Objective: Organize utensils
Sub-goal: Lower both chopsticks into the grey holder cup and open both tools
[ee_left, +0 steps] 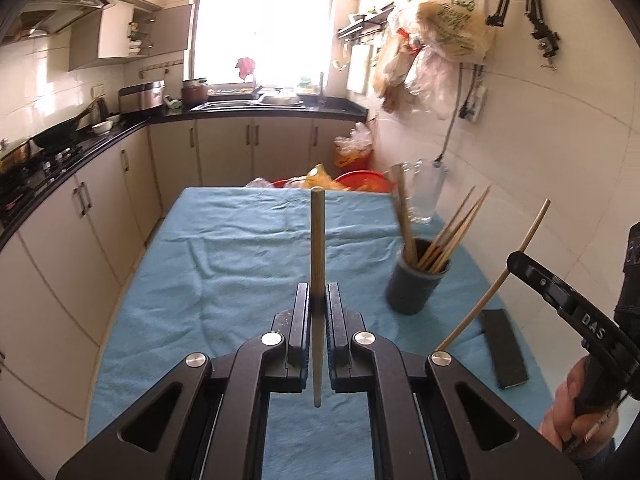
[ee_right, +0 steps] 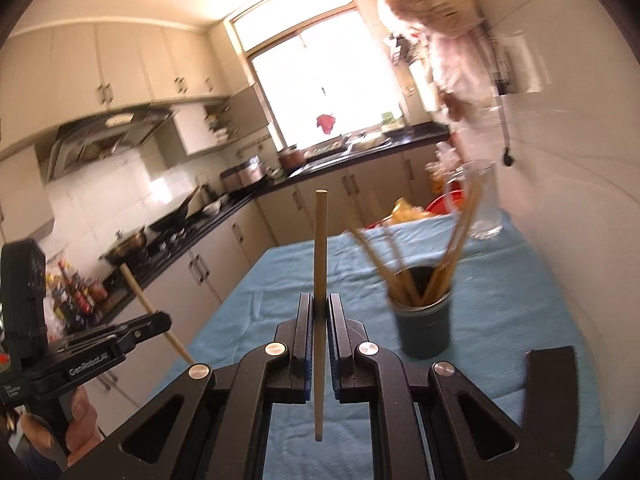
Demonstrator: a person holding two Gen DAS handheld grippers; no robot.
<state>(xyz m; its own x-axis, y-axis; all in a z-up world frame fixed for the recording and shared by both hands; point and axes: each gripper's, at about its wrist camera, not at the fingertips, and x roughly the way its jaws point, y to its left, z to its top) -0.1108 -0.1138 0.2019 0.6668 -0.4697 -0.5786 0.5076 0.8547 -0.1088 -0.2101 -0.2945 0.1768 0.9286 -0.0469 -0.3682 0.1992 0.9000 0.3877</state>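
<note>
My left gripper (ee_left: 318, 300) is shut on a wooden chopstick (ee_left: 317, 240) that stands upright between its pads, above the blue cloth. My right gripper (ee_right: 319, 312) is shut on another wooden chopstick (ee_right: 320, 240), also upright. A dark grey cup (ee_left: 416, 284) holding several chopsticks (ee_left: 452, 232) stands on the cloth to the right in the left wrist view; it also shows in the right wrist view (ee_right: 426, 324), ahead and right of the right gripper. The right gripper appears at the right edge of the left wrist view (ee_left: 516, 260) with its chopstick (ee_left: 496, 276) tilted.
A table with a blue cloth (ee_left: 240, 248) fills the middle. A flat black block (ee_left: 504, 348) lies right of the cup. A clear glass pitcher (ee_left: 424, 192) stands by the tiled wall. Red basins (ee_left: 360, 180) sit beyond the table's far end. Kitchen counters (ee_left: 80, 140) run along the left.
</note>
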